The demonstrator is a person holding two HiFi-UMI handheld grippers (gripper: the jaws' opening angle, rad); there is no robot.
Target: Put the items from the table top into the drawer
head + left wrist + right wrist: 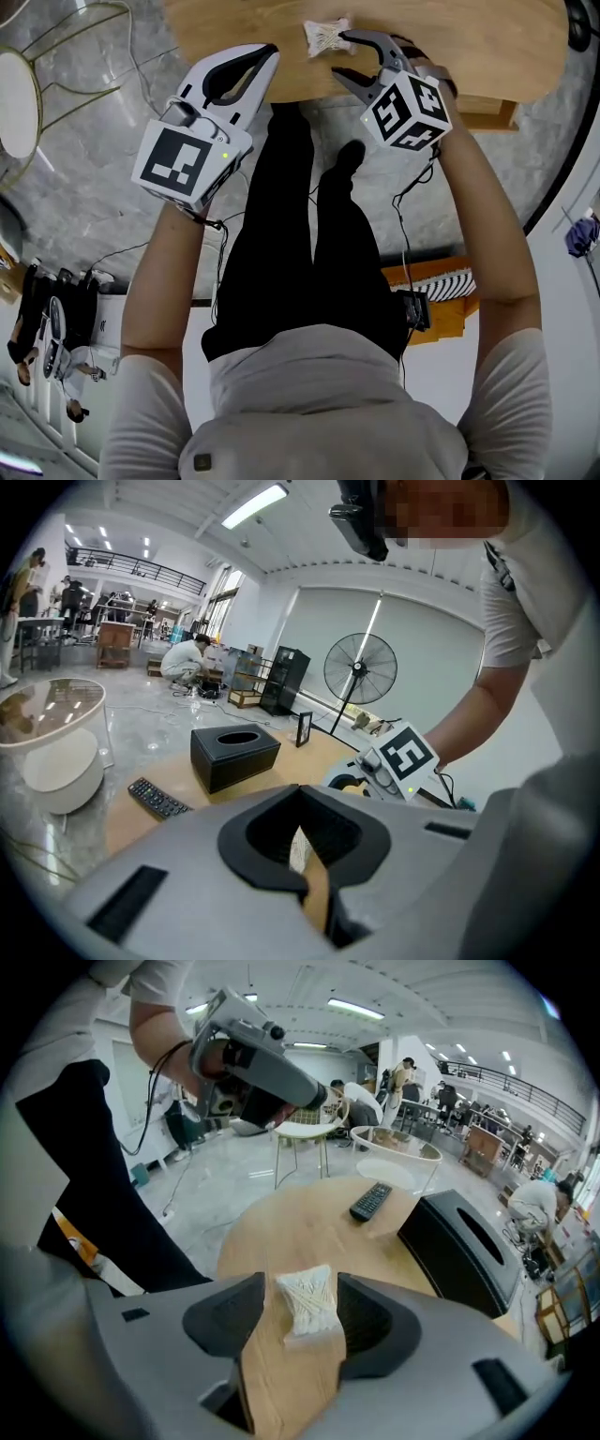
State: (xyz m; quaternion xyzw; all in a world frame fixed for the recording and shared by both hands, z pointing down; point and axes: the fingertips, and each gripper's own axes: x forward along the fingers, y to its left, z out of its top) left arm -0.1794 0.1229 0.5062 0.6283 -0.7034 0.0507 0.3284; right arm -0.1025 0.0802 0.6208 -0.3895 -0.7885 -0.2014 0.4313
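A white pack of cotton swabs lies on the round wooden table near its front edge. My right gripper stands open around it, one jaw on each side and neither pad touching it. The right gripper view shows the swab pack between the open right gripper's jaws. My left gripper hovers at the table's edge to the left, jaws shut on nothing. In the left gripper view the left gripper's tips meet, and the right gripper shows beyond.
A black tissue box and a remote control lie farther along the table, also seen as the box and remote. A small picture frame stands behind. A wooden compartment shows under the table's right edge. A round side table stands left.
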